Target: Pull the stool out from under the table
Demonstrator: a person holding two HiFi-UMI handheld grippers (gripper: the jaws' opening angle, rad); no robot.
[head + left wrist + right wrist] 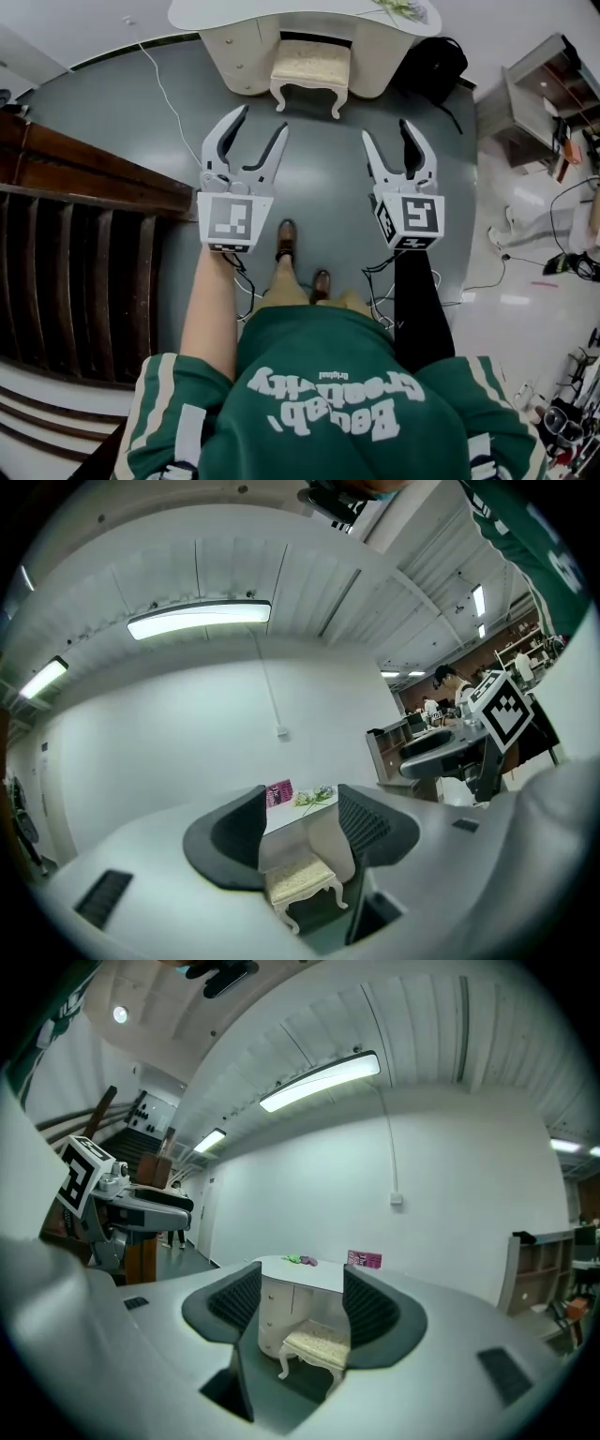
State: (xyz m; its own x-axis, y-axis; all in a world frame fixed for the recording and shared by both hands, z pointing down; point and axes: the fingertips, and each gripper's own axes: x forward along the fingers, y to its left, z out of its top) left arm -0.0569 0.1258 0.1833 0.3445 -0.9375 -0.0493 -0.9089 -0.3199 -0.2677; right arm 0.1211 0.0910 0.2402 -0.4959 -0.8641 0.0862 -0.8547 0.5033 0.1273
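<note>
stool (310, 64): cream cushioned seat on curvy white legs; it's parked in the knee gap of the table, between the two drawer blocks, with the back part of the seat under the top and the front legs out on the floor; upright; nothing's touching it

table (234, 13): white curved top against the far wall, cream drawers underneath on both sides; some flowers (314, 797) and a pink card (278, 792) are lying on top near the wall

left gripper (262, 120): held out level and aimed at the stool; jaws spread wide with nothing in them; in its own view the stool just shows through the gap, way off in the distance; so released, not grabbing anything

right gripper (386, 128): same deal, pointing level at the table; jaws wide apart and empty; the stool and the drawers are framed between the pads but well apart from them

gap to the stool: both grippers hang over bare grey floor (122, 112), side by side, well short of the stool

person: standing behind the grippers in a green jersey (328, 403); two brown shoes (286, 239) on the floor between the arms

off to the left: dark wooden stairs (84, 187) right beside the person

off to the right: a black bag (436, 61) on the floor just beside the table; a shelf unit (548, 89) further over, plus cables on the floor
</note>
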